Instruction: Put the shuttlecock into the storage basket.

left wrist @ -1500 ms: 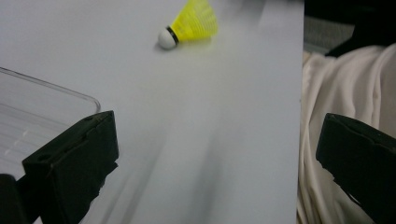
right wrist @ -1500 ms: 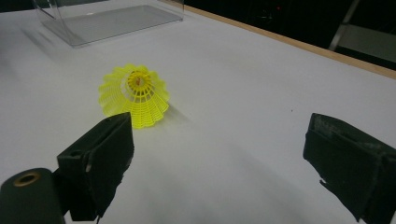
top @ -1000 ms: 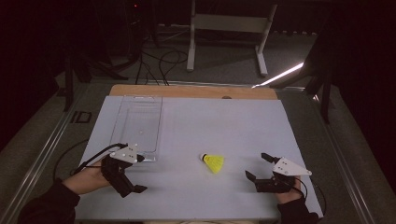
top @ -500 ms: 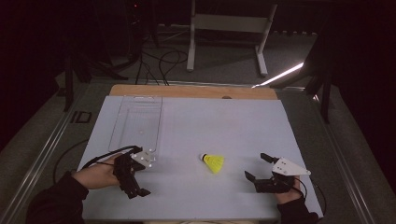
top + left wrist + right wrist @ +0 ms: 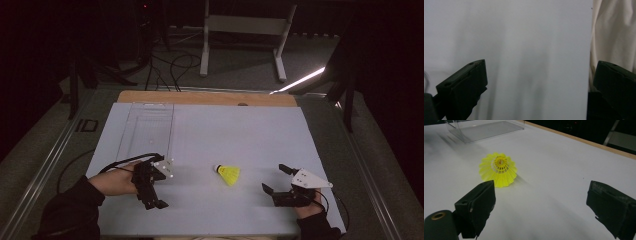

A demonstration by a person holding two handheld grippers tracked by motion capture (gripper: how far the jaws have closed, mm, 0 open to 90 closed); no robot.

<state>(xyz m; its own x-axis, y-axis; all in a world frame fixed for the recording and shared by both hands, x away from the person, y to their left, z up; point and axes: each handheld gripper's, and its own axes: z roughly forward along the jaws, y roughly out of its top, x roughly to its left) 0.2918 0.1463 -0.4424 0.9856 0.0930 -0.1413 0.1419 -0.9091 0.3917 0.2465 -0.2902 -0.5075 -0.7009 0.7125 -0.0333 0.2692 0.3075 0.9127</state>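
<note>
High view: a yellow shuttlecock (image 5: pixel 229 174) lies on its side on the white table (image 5: pixel 240 130), toward the near edge and about midway between the two grippers, touching neither. The left gripper (image 5: pixel 152 192), held in a hand (image 5: pixel 118 179) that enters from the lower left, rests just beside the near end of a clear tray (image 5: pixel 147 131) (the tray runs away from the person along the table's left part). The right gripper (image 5: pixel 276 181) sits near the table's front right corner, its jaws pointing left toward the shuttlecock, with its grey plate (image 5: pixel 311 179) on top.

Left gripper view: the two black jaws stand wide apart with nothing between them; behind them lie bare table surface and, at the right edge, cream cloth (image 5: pixel 614 35).

Right gripper view: the jaws are likewise spread wide and hold nothing. The shuttlecock (image 5: pixel 499 170) lies just beyond the left jaw, its open skirt turned toward the camera, the red-tipped core visible inside the mesh; the tray (image 5: pixel 486 128) stands farther off at upper left, well apart from the shuttlecock
</note>
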